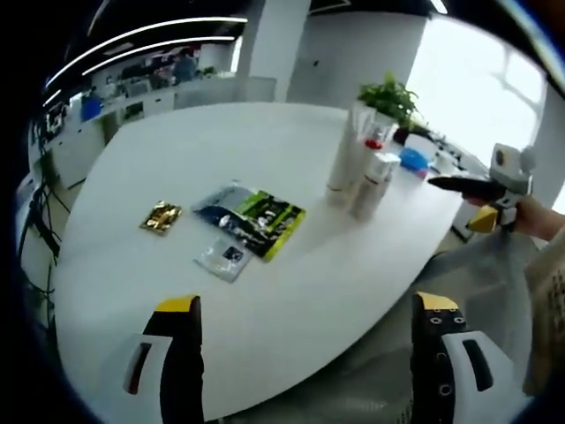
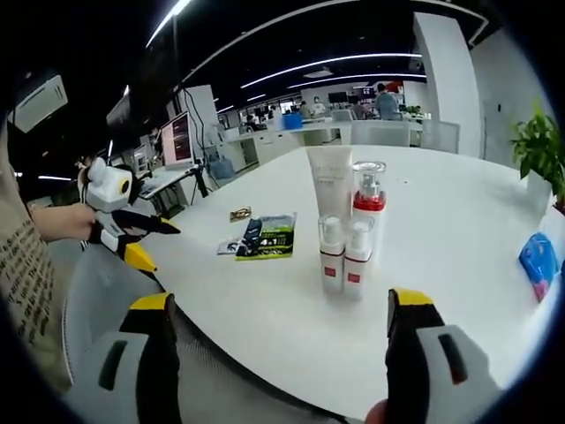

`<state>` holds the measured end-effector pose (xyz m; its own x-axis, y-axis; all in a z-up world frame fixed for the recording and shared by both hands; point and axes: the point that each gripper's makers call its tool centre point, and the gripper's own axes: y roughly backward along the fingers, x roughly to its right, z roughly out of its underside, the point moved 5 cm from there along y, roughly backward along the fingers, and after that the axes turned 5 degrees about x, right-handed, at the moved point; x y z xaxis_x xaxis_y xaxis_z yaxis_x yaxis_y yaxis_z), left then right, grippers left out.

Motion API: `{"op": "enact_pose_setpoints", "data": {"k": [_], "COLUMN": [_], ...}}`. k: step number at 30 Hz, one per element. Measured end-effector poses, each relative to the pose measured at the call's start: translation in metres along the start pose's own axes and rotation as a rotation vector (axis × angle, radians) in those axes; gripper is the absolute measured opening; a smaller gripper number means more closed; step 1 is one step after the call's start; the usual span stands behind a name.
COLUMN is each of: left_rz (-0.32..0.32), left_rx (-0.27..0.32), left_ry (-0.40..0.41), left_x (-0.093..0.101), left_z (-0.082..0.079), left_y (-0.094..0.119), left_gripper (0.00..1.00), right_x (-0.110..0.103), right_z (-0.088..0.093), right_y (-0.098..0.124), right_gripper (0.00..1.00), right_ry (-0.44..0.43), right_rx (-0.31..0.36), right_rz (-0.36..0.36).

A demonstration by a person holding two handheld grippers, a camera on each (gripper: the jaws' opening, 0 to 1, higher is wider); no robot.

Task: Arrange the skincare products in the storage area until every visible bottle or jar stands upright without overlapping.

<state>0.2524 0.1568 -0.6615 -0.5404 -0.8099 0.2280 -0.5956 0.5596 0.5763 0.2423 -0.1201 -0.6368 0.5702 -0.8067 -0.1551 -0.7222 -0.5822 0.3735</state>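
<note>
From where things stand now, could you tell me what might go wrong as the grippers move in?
1. The two small white bottles with red bands stand close against the tall white tube and the clear-capped red-and-white pump bottle; a nudge could topple several.
2. The cluster sits fairly near the white round table's edge, so a knocked bottle might roll off.
</note>
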Motion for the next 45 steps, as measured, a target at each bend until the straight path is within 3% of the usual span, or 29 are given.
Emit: {"op": "enact_pose_setpoints", "data": {"k": [4, 9, 20, 27, 37, 40, 42, 45], "left_rz": [-0.005, -0.079, -0.076, -0.104, -0.177, -0.211, -0.239, -0.267], "left_rx": [-0.003, -0.012, -0.025, -0.051, -0.094, -0.098, -0.136, -0.132], "left_ry": [0.028, 0.072, 0.129, 0.188, 0.219, 0.229, 0.214, 0.226], "left_x": [0.002, 0.003, 0.004, -0.004, -0.016, -0.021, -0.024, -0.027], "left_z": [-0.001, -0.006, -0.029, -0.034, -0.039, -0.044, -0.047, -0.054], "left_y": [-0.005, -0.02, -0.068, -0.094, -0.12, -0.129, -0.138, -0.148], "left_gripper": [0.97, 0.97, 0.97, 0.97, 0.97, 0.97, 0.97, 0.97], "right_x": [-0.002, -0.002, -0.002, 0.0, 0.002, 0.003, 0.003, 0.004], "right_z": [0.001, 0.001, 0.001, 0.002, 0.003, 0.003, 0.003, 0.004], "right_y": [0.0, 0.0, -0.001, -0.001, -0.001, 0.0, 0.0, -0.001], "right_gripper": [0.99, 0.99, 0.99, 0.99, 0.99, 0.99, 0.99, 0.99], "right_ry": [0.006, 0.006, -0.01, -0.023, -0.031, -0.037, -0.041, -0.045], "right_rx": [-0.008, -0.008, -0.007, -0.008, -0.017, -0.016, -0.018, -0.019], "right_rz": [-0.009, -0.018, -0.029, -0.029, -0.016, -0.009, -0.006, -0.002]}}
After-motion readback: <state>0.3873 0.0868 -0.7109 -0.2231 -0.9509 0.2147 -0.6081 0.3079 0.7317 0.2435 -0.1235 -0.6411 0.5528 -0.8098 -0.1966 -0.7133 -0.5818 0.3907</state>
